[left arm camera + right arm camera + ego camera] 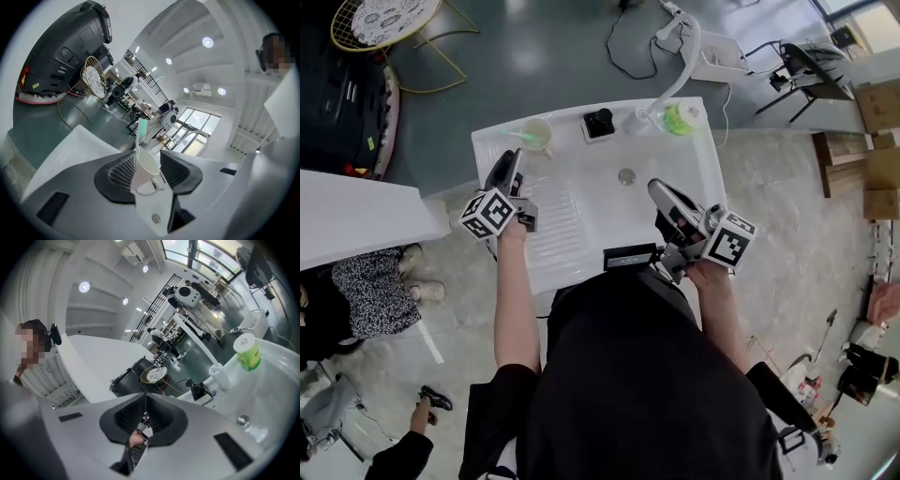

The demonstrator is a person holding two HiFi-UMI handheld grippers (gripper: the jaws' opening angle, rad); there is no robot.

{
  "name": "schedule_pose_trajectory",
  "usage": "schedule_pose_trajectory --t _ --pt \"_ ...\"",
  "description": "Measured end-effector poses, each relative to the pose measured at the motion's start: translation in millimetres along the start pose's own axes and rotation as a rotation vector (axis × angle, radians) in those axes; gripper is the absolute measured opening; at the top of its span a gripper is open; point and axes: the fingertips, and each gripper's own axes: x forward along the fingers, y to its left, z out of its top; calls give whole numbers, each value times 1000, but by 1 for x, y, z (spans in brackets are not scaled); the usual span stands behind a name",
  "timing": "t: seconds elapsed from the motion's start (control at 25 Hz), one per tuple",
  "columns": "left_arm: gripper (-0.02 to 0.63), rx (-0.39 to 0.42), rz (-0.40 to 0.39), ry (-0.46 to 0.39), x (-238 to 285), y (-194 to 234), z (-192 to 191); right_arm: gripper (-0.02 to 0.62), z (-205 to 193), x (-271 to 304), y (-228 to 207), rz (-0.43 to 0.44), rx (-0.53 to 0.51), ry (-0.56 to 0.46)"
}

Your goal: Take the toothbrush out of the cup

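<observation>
A pale cup (pixel 536 134) stands at the far left corner of the white washbasin (pixel 581 230), with a green toothbrush (pixel 517 134) leaning out of it to the left. My left gripper (pixel 512 161) hovers just short of the cup, jaws open. In the left gripper view the cup (pixel 146 172) and the toothbrush (pixel 141 130) show in the gap ahead, and neither pad touches them. My right gripper (pixel 657 188) hangs over the basin's right half, shut and holding nothing; in the right gripper view its jaws (pixel 145 401) meet.
A white faucet (pixel 680 52), a green-labelled bottle (pixel 681 117) and a small black object (pixel 598 123) line the basin's far edge. The drain (pixel 626 175) is at its middle. A black device (pixel 629 256) sits on the near rim. A white table (pixel 352 216) stands left.
</observation>
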Motion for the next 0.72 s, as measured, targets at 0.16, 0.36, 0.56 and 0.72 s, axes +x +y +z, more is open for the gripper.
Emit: schedule_pose_trajectory --t 0.16,0.36,0.56,0.72 --pt "150 39 29 6 18 14 6 8 4 -7 -3 0 5 -17" --pt "150 100 56 47 42 17 4 8 12 -24 -17 -26 18 -44" --pt "149 117 91 42 50 23 4 8 17 -31 -19 -24 17 -52" --pt "128 162 118 25 50 23 8 8 20 -34 -21 -28 18 -56"
